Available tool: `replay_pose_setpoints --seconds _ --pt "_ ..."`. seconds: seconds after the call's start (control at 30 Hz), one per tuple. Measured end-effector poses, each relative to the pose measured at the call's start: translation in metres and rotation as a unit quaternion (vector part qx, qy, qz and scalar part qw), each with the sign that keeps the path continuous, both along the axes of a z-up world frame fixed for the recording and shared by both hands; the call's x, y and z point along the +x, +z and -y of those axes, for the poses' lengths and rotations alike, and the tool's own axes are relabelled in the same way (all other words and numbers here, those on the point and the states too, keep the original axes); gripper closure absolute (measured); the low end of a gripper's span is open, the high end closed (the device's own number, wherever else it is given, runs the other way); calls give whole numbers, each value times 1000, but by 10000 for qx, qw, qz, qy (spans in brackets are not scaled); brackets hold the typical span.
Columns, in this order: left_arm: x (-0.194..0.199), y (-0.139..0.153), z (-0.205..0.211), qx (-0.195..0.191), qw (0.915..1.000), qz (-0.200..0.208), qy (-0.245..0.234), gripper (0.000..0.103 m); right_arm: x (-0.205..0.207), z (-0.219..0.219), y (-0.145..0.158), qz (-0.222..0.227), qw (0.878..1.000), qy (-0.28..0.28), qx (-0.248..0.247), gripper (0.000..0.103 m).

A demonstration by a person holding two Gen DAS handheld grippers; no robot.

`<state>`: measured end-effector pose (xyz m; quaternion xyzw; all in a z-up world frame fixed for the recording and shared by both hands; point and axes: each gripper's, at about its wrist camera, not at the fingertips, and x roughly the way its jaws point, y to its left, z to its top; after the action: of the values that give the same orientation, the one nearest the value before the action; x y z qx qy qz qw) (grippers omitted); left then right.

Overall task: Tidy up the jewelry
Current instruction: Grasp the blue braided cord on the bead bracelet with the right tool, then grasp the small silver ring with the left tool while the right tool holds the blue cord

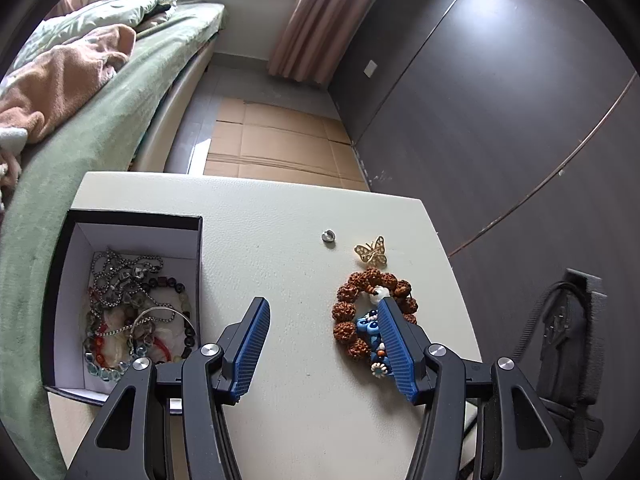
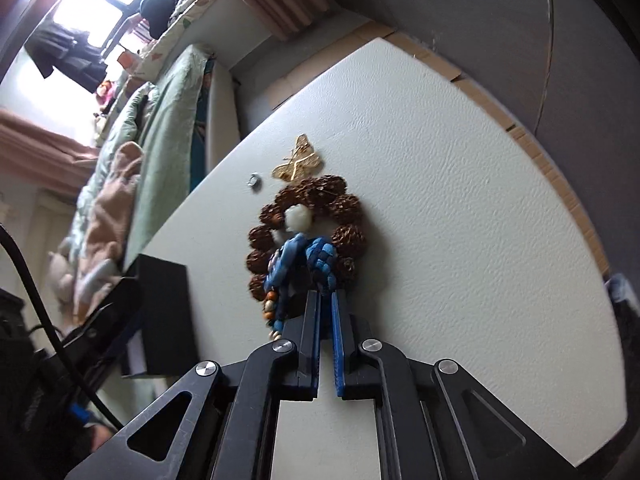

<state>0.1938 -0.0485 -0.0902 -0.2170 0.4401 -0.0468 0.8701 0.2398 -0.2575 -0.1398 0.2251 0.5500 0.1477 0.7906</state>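
Observation:
A black box (image 1: 120, 224) with a white inside holds several bead bracelets and chains (image 1: 136, 312) at the table's left. A brown seed-bead bracelet (image 1: 352, 300) lies on the table with a blue braided bracelet (image 1: 370, 328) inside its ring. A gold butterfly brooch (image 1: 371, 251) and a small silver ring (image 1: 329, 236) lie beyond it. My left gripper (image 1: 324, 308) is open and empty above the table. My right gripper (image 2: 325, 294) is shut on the blue braided bracelet (image 2: 318, 256), which rests inside the brown bracelet (image 2: 344, 208).
The white table (image 1: 280, 216) stands beside a bed with a green cover (image 1: 100, 132). Flat cardboard (image 1: 276, 144) lies on the floor beyond the table. A dark wall (image 1: 500, 100) runs along the right. A black bag (image 1: 572, 340) sits at the right.

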Motion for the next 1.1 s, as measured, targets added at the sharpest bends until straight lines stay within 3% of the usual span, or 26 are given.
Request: replay_pose_setpoints --seconds 0.23,0.43,0.63,0.77,1.1 --pt "18 2 2 42 10000 -52 -54 46 -8 26 29 520 9944 -206 901 97" --pt "49 6 5 161 9995 -206 -171 46 -4 39 49 883 9868 -423 1286 97" --pt "79 -5 18 451 9973 -520 -246 47 4 49 57 1031 9808 -796 1454 97" --pt "98 -18 28 662 9943 -779 -306 69 10 52 54 945 9784 -1000 1542 97" --pt "120 -36 53 1268 9867 -963 -331 71 9 60 53 825 9783 -1135 1522 97"
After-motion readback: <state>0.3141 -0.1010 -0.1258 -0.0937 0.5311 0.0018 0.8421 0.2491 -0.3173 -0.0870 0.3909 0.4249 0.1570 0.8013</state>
